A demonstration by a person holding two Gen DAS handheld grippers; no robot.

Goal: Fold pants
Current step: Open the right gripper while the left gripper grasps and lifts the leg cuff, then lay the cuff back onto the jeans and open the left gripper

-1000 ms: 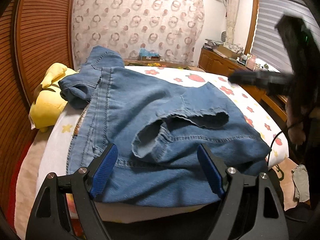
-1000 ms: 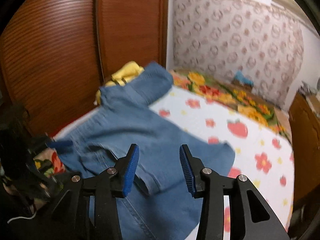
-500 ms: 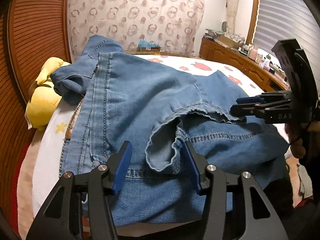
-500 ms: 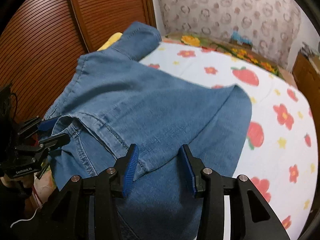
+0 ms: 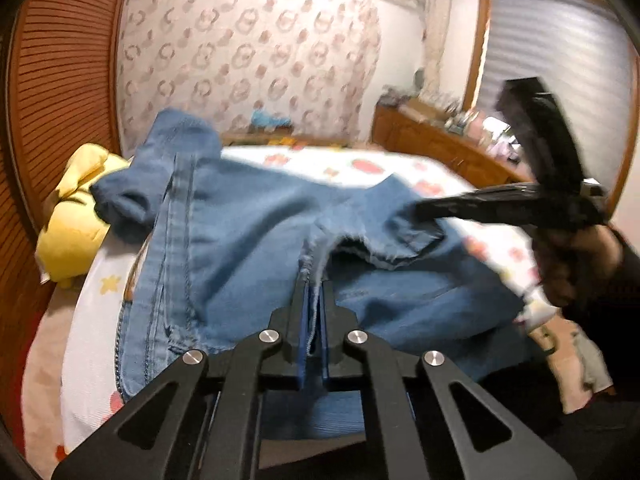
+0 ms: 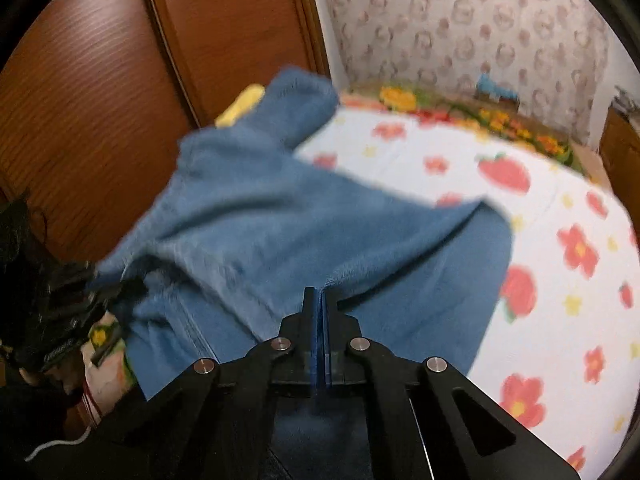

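1. The left gripper [image 5: 313,300] has just closed its jaws; the blue pads pinch a frayed hem edge of the jeans [image 5: 240,232] between them.
2. The right gripper [image 6: 321,300] has also just closed; its pads clamp another fold edge of the same jeans [image 6: 280,216].
3. In the left wrist view the right gripper [image 5: 424,211] shows from the side, blurred, biting the denim near the bed's right edge, with a hand [image 5: 576,264] behind it.
4. In the right wrist view the left gripper [image 6: 100,292] shows dark and blurred at the bed's near left corner.
5. There is one pair of blue jeans and two grippers.
6. The jeans lie along the left side of the bed [image 6: 540,208], long axis running from the near edge toward the far left corner, where one end bunches against a yellow plush toy [image 5: 76,224].
7. The bed sheet is white with red flowers and strawberries.
8. A wooden slatted wall [image 6: 100,80] stands to the left of the bed.
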